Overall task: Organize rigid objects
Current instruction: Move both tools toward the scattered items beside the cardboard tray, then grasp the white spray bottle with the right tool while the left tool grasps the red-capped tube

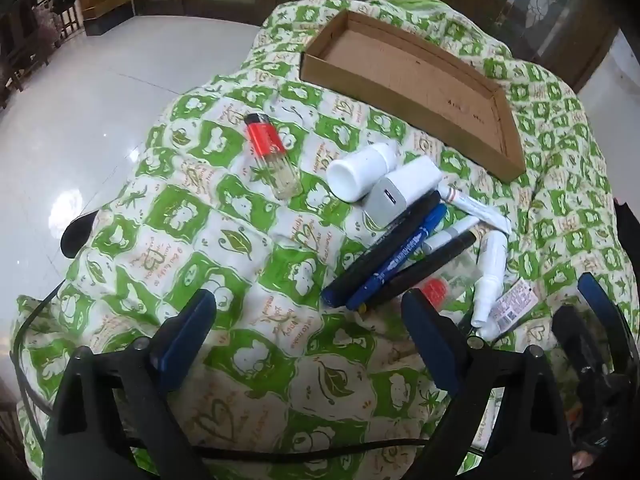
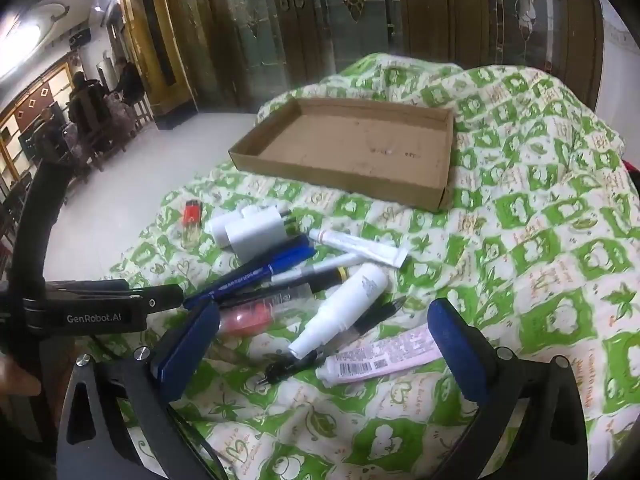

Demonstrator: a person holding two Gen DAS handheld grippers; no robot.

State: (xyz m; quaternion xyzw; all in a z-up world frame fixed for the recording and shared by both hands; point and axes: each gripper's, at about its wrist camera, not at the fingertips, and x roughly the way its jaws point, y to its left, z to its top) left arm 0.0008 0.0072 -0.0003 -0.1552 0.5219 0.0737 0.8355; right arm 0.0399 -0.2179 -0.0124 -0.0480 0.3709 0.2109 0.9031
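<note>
An empty cardboard tray (image 1: 404, 80) (image 2: 352, 152) lies at the back of the green patterned cloth. In front of it lies a pile: a white charger (image 1: 404, 192) (image 2: 256, 232), a white bottle (image 1: 360, 170), blue and black markers (image 1: 396, 264) (image 2: 256, 272), a white spray bottle (image 1: 490, 276) (image 2: 340, 312), a white tube (image 2: 360, 246), a pink tube (image 2: 384, 354). A red lighter (image 1: 270, 156) (image 2: 191, 218) lies apart at the left. My left gripper (image 1: 310, 308) is open and empty, near the markers. My right gripper (image 2: 324, 328) is open, around the spray bottle without touching.
The cloth (image 1: 224, 264) covers a raised surface that drops off to a white tiled floor (image 1: 80, 120) on the left. A black cable (image 1: 32, 340) runs along the near left. Wooden doors (image 2: 400, 12) stand behind. People sit far left (image 2: 100, 100).
</note>
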